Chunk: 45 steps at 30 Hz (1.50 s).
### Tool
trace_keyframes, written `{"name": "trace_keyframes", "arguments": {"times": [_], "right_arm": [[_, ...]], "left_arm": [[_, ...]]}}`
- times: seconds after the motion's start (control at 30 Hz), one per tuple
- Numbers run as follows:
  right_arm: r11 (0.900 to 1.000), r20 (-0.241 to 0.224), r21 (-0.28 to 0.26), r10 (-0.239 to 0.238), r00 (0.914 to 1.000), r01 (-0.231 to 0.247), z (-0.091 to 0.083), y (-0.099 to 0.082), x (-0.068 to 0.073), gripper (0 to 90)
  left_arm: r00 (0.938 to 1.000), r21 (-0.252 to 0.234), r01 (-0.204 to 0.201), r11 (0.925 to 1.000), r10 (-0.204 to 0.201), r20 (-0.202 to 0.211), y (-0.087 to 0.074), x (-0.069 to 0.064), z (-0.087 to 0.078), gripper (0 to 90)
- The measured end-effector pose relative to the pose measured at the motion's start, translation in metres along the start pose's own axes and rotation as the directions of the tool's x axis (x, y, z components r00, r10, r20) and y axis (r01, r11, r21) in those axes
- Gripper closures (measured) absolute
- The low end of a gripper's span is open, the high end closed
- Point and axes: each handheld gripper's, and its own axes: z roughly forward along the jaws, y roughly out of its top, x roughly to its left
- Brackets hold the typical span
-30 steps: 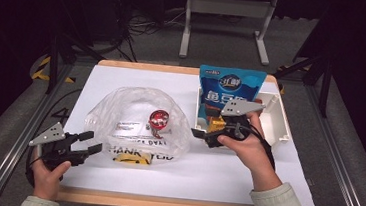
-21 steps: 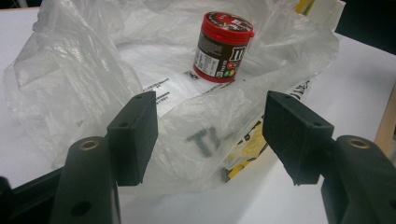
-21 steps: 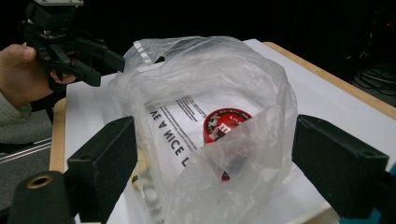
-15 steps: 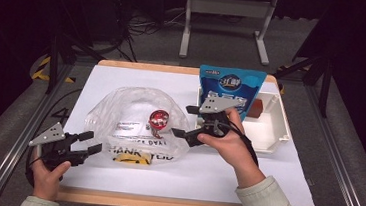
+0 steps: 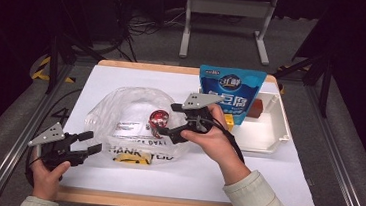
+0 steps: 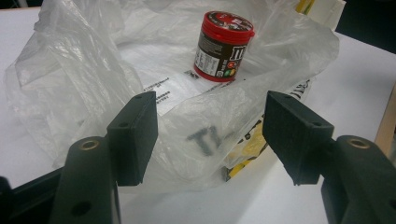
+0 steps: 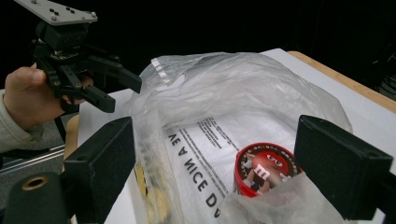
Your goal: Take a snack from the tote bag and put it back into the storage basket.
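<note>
Packing looks partly done: the red candy tub (image 5: 159, 117) already stands inside the clear plastic bag (image 5: 120, 112) at the middle of the high view, while the blue pouch (image 5: 230, 93) stands upright in the white tray (image 5: 268, 140) at the right, likely next. The right gripper (image 5: 167, 119) reaches leftward over the bag's mouth, wrist bent, its jaws having just been opening and now spread with nothing pinched. The left gripper (image 5: 89, 142) hovers at the lower left, level, jaws wide and empty, facing the bag's near edge.
</note>
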Motion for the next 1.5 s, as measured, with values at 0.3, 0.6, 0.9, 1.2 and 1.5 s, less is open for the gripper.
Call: {"name": "trace_keyframes", "arguments": {"times": [0.3,0.6,0.9,1.2,1.5], "right_arm": [[0.9996,0.006,0.013,0.026,0.9997,-0.026,0.025,0.002,0.001,13.8],[0.9992,0.018,0.027,0.028,0.9995,-0.028,0.048,0.003,0.003,12.8],[0.9983,0.021,0.052,0.025,0.9995,-0.026,0.071,0.001,0.007,11.5],[0.9978,0.049,0.066,0.009,0.9987,-0.012,0.084,-0.003,0.003,10.4],[0.9935,0.135,0.111,0.009,0.9908,-0.024,0.095,-0.021,-0.015,6.2]], "left_arm": [[1.0,0.001,-0.001,1.0,0.001,-0.001,0.0,0.0,0.0,36.4],[1.0,0.001,-0.002,1.0,0.002,-0.002,0.0,0.0,-0.001,36.4],[1.0,-0.001,-0.003,1.0,0.003,-0.001,0.0,0.001,-0.001,36.4],[1.0,-0.002,0.001,1.0,-0.001,-0.001,-0.001,0.001,-0.002,36.4],[1.0,0.0,-0.001,1.0,0.001,0.0,-0.001,0.001,-0.001,36.4]]}}
